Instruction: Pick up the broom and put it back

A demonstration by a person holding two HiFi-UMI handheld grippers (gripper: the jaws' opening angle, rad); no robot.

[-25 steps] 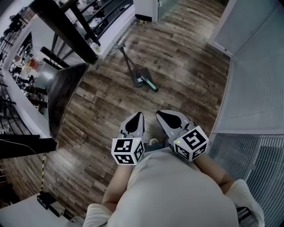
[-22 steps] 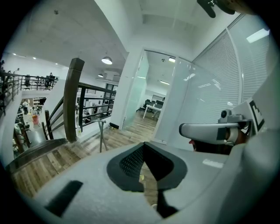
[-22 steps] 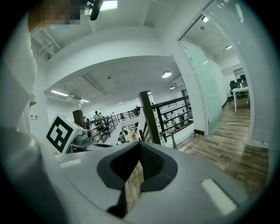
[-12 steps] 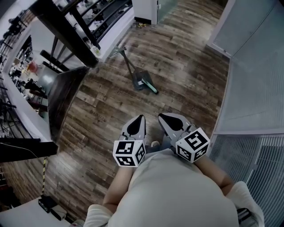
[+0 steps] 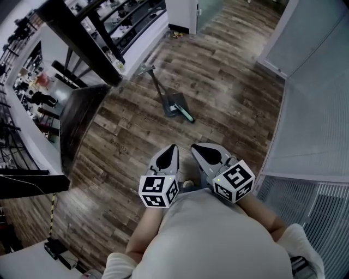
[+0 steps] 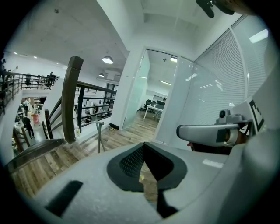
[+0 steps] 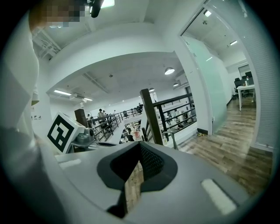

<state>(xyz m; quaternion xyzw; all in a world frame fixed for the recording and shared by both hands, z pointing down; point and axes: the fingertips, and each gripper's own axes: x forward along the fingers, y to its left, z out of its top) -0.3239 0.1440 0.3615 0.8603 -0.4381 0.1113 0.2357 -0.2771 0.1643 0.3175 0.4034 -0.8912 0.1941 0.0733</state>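
Observation:
The broom (image 5: pixel 175 104) rests on the wooden floor ahead of me, a dark head with a green part (image 5: pixel 186 115) beside it. Its thin grey handle (image 5: pixel 155 80) stands up towards the railing. That handle also shows in the left gripper view as a handle (image 6: pixel 99 135), and in the right gripper view as a handle (image 7: pixel 173 141). My left gripper (image 5: pixel 172 148) and right gripper (image 5: pixel 196 147) are held side by side close to my body, well short of the broom. Both are shut with nothing between the jaws.
A dark wooden stair railing (image 5: pixel 76 34) runs along the left, with a drop to a lower floor beyond it. A frosted glass partition (image 5: pixel 319 82) lines the right side, and a white column (image 5: pixel 182 11) stands at the far end. Wooden floor (image 5: pixel 229 92) lies between them.
Both grippers have drifted slightly forward with the person, still side by side and shut. The broom has not moved on the floor.

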